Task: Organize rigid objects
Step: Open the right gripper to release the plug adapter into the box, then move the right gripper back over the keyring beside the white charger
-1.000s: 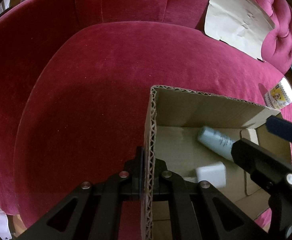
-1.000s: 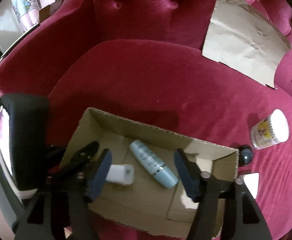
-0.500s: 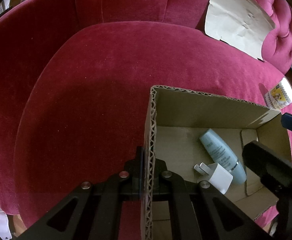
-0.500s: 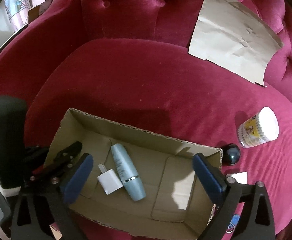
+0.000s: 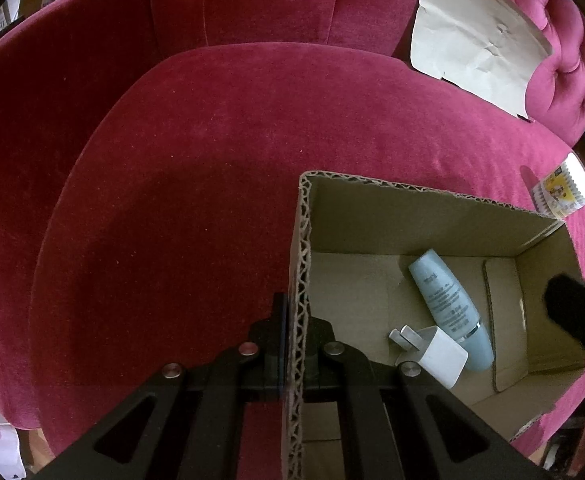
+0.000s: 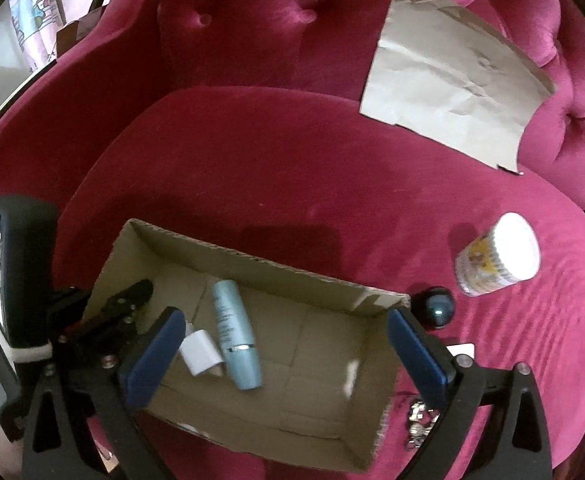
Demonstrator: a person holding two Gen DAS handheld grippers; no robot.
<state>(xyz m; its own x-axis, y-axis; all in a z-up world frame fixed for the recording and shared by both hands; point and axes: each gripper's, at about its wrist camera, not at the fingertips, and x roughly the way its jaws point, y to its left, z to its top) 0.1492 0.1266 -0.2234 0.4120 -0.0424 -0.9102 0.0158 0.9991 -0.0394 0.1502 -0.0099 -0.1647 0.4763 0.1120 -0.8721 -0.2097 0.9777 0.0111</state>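
Note:
An open cardboard box (image 6: 268, 264) sits on a red velvet sofa. Inside lie a pale blue bottle (image 6: 236, 340) and a white plug adapter (image 6: 200, 352); both also show in the left wrist view, the bottle (image 5: 448, 304) and the adapter (image 5: 436, 354). My left gripper (image 5: 294, 320) is shut on the box's left wall (image 5: 300, 264). My right gripper (image 6: 288, 344) is open and empty above the box. A white cotton-swab jar (image 6: 500, 256), a dark ball (image 6: 438, 306), a white card (image 6: 462, 349) and a metal chain (image 6: 420, 420) lie right of the box.
A crumpled sheet of brown paper (image 6: 452, 72) leans against the sofa back at the right. The sofa seat (image 5: 212, 160) spreads left of and behind the box. The sofa's front edge is close below the box.
The right gripper has risen and pulled back from the box and its fingers have spread wider. The bottle and plug adapter have shifted inside the box. The left gripper still holds the wall.

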